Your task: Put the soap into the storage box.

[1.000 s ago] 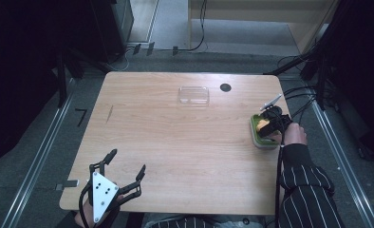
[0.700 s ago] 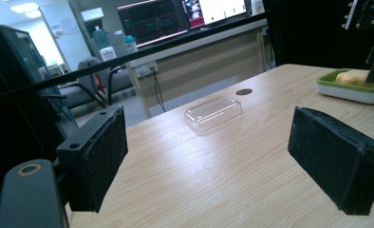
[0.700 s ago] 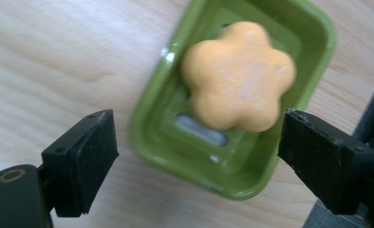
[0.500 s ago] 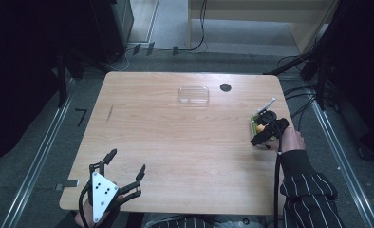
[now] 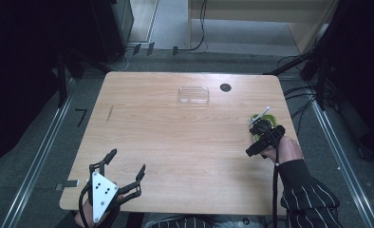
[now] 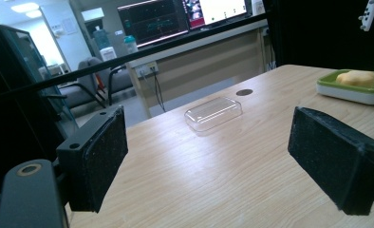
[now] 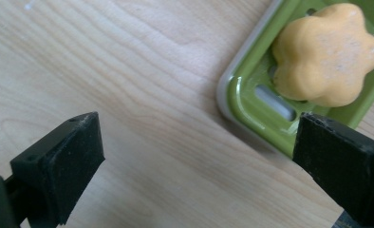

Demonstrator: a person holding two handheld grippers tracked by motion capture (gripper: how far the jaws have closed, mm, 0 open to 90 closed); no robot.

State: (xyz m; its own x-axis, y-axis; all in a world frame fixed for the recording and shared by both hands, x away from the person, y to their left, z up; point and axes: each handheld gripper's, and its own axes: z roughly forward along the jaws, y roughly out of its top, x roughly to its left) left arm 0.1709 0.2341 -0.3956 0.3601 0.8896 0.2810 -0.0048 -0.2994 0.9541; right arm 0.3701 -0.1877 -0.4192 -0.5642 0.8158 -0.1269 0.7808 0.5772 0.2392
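Setting: wooden table (image 5: 175,142) in a dim lab bay; cables and rails on the floor around it.

High view: right gripper (image 5: 258,127) at the table's right edge, over the green soap dish (image 5: 266,118). Clear plastic lid (image 5: 193,95) lies well apart, toward the far edge, near a small dark hole (image 5: 225,87). Left gripper (image 5: 126,166) rests at the near left corner, jaws spread wide, holding nothing.

Left gripper view: pads far apart with bare table between them; clear lid (image 6: 213,112) ahead, dish (image 6: 353,90) with the yellow soap (image 6: 355,77) at far right.

Right gripper view: jaws wide, nothing gripped. Flower-shaped soap (image 7: 326,52) sits in the dish (image 7: 251,97), up and right of the gap; one pad overlaps the dish rim.

Step in hand (judgement): approach to grasp the dish or the soap; cannot tell which.

Technique: shift toward the soap to centre it between the pads before closing; close gently, as soap may slip.
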